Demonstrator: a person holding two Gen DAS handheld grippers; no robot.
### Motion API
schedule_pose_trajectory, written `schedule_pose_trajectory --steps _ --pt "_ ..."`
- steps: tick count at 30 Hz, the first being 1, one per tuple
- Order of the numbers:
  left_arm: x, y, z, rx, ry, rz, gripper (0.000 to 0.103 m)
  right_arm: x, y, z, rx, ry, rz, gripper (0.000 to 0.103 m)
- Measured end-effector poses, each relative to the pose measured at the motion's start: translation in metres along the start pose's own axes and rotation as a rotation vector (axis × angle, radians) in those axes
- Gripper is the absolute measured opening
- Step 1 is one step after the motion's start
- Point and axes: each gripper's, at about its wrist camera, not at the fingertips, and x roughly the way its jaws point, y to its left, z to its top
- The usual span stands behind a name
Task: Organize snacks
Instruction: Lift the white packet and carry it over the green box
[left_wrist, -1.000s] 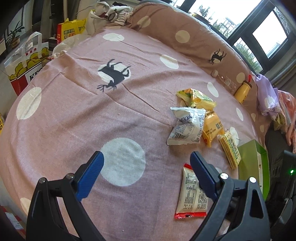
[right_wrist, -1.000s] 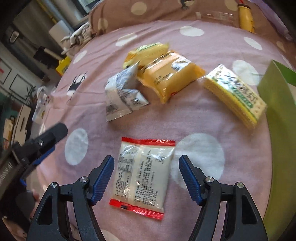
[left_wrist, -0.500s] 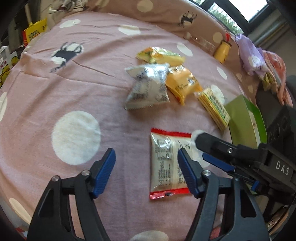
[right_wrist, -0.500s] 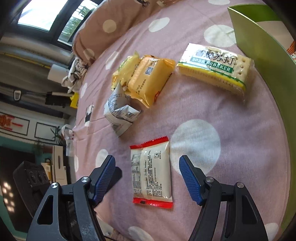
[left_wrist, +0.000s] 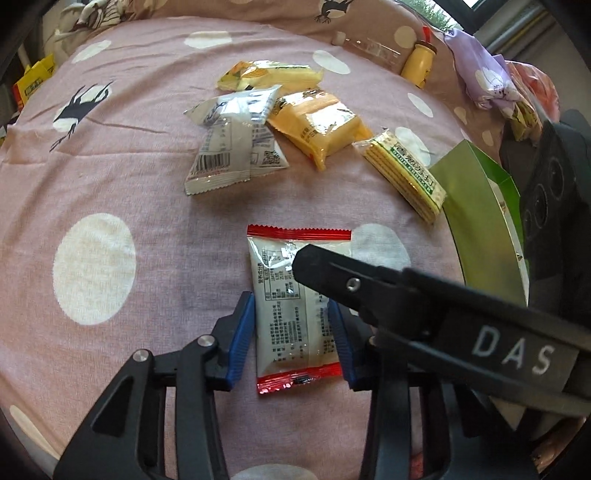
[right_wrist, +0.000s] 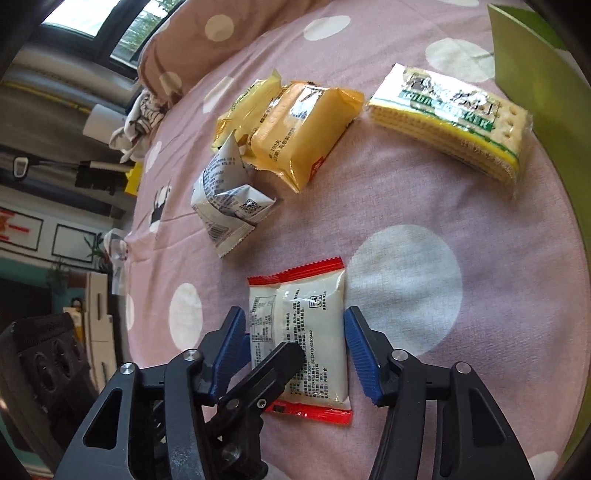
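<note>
Nothing is sorted yet: all five snacks lie loose on my bed's pink dotted sheet (left_wrist: 147, 177). Both my claws are closing around the red-edged white packet (left_wrist: 291, 306): left claw (left_wrist: 291, 343) almost touching, right claw (right_wrist: 295, 354) wider. The green box (left_wrist: 480, 221) waits at three o'clock; other packs at twelve; window beyond.

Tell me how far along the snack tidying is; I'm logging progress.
Nothing looks put away yet. In hand: both hand-held grippers, left and right, are closing around the red-edged packet. Left: soda crackers, orange pack, white pouch, yellow bag.
</note>
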Motion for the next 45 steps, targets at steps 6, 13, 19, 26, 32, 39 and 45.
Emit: schedule_pose_trajectory --steps 6,13,19,26,32,39,45 --pt "-0.021 -0.015 0.002 0.023 -0.102 -0.015 0.039 -0.035 0.016 -0.002 -0.096 -0.149 0.011 0.057" --pt "-0.058 -0.053 0.0 0.105 -0.311 -0.021 0.039 -0.089 0.027 -0.008 -0.165 -0.346 0.007 0.057" --pt "-0.076 -0.084 0.005 0.186 -0.41 -0.066 0.039 -0.135 0.015 -0.01 -0.149 -0.499 0.031 0.057" --pt "-0.076 -0.127 0.012 0.28 -0.449 -0.123 0.039 -0.171 -0.016 -0.007 -0.069 -0.619 0.029 0.057" --pt "-0.066 -0.171 0.013 0.396 -0.454 -0.134 0.039 -0.193 -0.051 -0.007 0.025 -0.691 0.019 0.057" --pt "-0.042 -0.22 0.013 0.533 -0.411 -0.163 0.036 -0.214 -0.103 -0.013 0.185 -0.739 -0.006 0.057" --pt "-0.015 -0.246 0.019 0.582 -0.332 -0.197 0.035 -0.216 -0.139 -0.013 0.299 -0.739 -0.038 0.057"
